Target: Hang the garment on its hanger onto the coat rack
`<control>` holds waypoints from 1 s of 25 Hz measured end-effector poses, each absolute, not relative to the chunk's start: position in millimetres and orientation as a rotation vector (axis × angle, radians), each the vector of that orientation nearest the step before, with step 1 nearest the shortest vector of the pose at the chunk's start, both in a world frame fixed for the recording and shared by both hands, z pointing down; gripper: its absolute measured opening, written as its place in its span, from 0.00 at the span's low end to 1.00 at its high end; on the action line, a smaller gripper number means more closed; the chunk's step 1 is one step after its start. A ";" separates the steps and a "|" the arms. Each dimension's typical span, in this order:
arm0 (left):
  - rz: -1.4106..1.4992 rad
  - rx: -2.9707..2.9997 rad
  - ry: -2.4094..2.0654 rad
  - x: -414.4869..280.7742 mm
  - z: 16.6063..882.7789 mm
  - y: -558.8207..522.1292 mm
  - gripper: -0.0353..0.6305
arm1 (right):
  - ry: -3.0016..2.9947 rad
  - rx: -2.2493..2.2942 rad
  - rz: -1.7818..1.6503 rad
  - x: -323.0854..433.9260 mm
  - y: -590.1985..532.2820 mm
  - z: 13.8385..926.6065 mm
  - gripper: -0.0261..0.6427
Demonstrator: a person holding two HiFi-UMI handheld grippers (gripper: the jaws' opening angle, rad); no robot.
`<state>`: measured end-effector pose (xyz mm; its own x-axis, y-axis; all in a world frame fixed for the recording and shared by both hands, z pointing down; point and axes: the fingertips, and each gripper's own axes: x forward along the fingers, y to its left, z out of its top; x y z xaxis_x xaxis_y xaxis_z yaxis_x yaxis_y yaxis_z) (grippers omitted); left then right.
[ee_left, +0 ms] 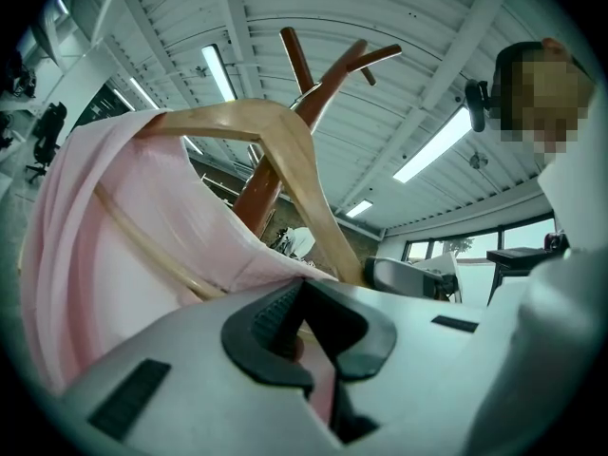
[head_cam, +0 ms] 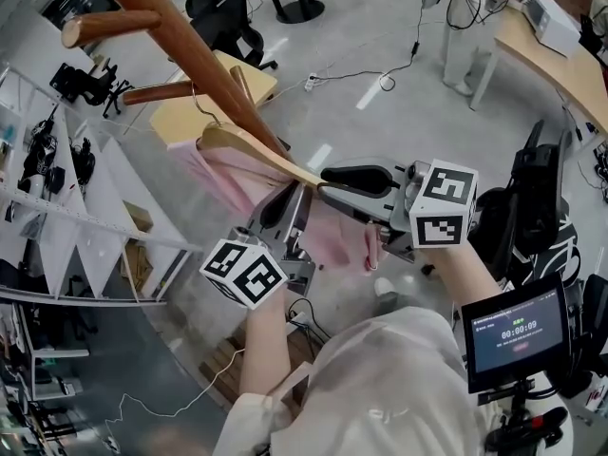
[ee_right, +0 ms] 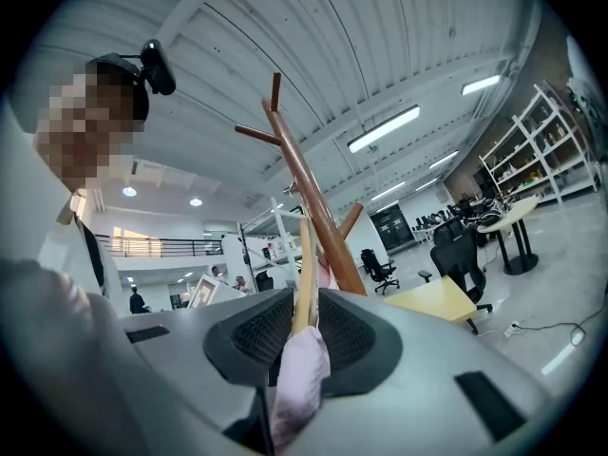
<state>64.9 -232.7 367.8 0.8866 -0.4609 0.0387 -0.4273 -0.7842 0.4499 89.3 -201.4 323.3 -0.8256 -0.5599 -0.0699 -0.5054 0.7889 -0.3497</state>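
The brown wooden coat rack (head_cam: 204, 60) slants across the head view from the upper left. A pale wooden hanger (head_cam: 252, 148) carrying a pink garment (head_cam: 223, 183) hangs against its pole. The hanger's wire hook (head_cam: 201, 107) is close to a lower peg (head_cam: 157, 92); I cannot tell whether it rests on it. My left gripper (head_cam: 282, 207) is shut on the garment's lower edge and the hanger bar (ee_left: 142, 245). My right gripper (head_cam: 353, 180) is shut on the hanger's right arm (ee_right: 304, 264), with pink cloth (ee_right: 296, 373) pinched between its pads.
A yellow table (head_cam: 228, 79) stands just behind the rack. White shelving (head_cam: 66, 207) lines the left side. Office chairs (head_cam: 228, 17) are at the back, and a long desk (head_cam: 556, 65) is at the right. A black chair (head_cam: 537, 217) and a small screen (head_cam: 513, 335) are near my right arm.
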 end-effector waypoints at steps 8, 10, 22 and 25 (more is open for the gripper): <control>-0.105 2.595 -0.660 85.2 358.0 -220.3 0.06 | 2.681 -0.964 -0.446 148.3 -183.6 301.5 0.13; -0.115 2.581 -0.681 82.7 361.1 -222.8 0.06 | 2.658 -0.995 -0.454 156.8 -182.5 305.9 0.13; -0.156 2.498 -0.778 60.4 371.8 -233.3 0.06 | 2.609 -1.021 -0.497 167.6 -179.0 315.4 0.13; -0.184 2.471 -0.814 48.1 369.0 -233.2 0.06 | 2.618 -0.995 -0.490 161.8 -178.4 310.0 0.13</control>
<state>48.1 -233.2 369.0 0.8094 -0.5863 0.0341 -0.5144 -0.6797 0.5230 161.8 -178.4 310.0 -0.7165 -0.6807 -0.1529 -0.5794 0.7026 -0.4131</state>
